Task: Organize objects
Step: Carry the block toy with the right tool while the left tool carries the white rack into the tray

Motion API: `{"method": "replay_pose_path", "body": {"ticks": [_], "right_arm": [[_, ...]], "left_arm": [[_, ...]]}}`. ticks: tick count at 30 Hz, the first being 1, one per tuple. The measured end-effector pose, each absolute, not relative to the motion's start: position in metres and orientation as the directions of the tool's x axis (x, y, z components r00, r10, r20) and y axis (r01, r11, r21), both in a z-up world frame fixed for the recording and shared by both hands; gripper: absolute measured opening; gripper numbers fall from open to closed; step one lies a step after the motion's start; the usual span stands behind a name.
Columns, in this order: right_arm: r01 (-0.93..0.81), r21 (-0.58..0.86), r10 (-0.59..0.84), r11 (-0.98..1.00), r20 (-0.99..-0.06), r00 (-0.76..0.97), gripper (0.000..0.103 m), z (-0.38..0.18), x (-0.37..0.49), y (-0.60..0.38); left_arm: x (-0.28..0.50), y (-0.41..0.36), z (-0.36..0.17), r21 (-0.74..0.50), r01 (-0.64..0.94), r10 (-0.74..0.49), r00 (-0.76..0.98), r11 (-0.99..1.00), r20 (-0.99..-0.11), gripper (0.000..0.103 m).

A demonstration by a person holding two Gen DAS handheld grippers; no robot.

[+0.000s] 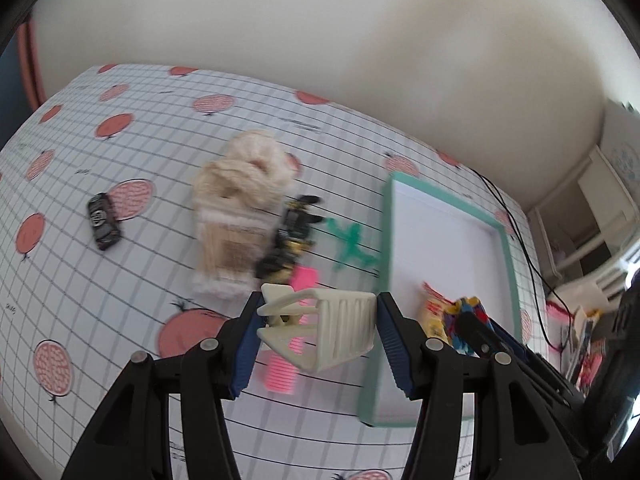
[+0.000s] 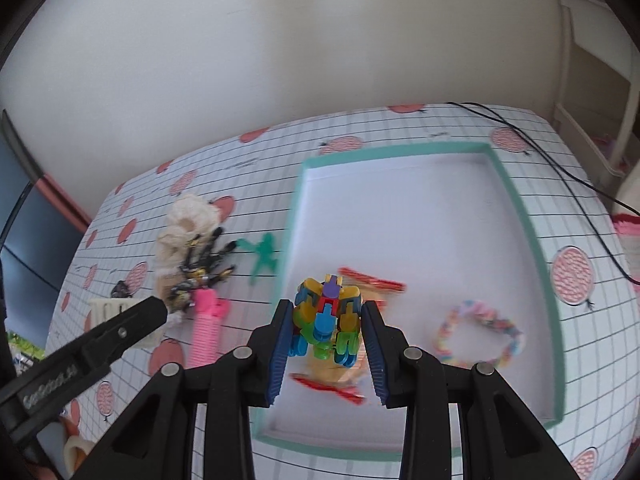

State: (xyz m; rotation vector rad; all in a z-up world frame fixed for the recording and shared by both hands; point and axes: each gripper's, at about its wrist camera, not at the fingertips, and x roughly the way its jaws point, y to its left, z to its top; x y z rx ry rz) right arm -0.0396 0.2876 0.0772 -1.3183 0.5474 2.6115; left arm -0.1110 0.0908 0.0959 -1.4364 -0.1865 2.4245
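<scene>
Left gripper (image 1: 318, 330) angled down, fingers clamped; right gripper (image 2: 326, 330) likewise, fingers clamped.

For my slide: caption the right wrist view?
Right gripper holds a multicolored block toy above the teal-rimmed tray.

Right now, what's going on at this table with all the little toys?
A person is sorting small items into a teal-rimmed tray. The left gripper is shut on a cream hair claw clip, beside the tray. The right gripper is shut on a multicoloured block toy, over the tray. A beaded bracelet already lies inside; a pink comb lies outside it.
</scene>
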Motion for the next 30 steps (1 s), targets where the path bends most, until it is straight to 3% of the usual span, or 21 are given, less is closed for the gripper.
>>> {"method": "replay_pose_path", "body": {"ticks": [13, 30], "right_arm": [[-0.443, 0.256, 0.064, -0.860, -0.805, -0.589, 0.037, 0.077, -0.008, 0.353], [-0.537, 0.229, 0.134, -0.812, -0.822, -0.553, 0.037, 0.062, 0.012, 0.396]], "left_arm": [[-0.083, 0.163, 0.083, -0.285, -0.337, 0.401, -0.352, -0.897, -0.845, 0.057], [-0.052, 0.230, 0.050, -0.249, -0.434, 0.390, -0.274, -0.866, -0.879, 0.057]]}}
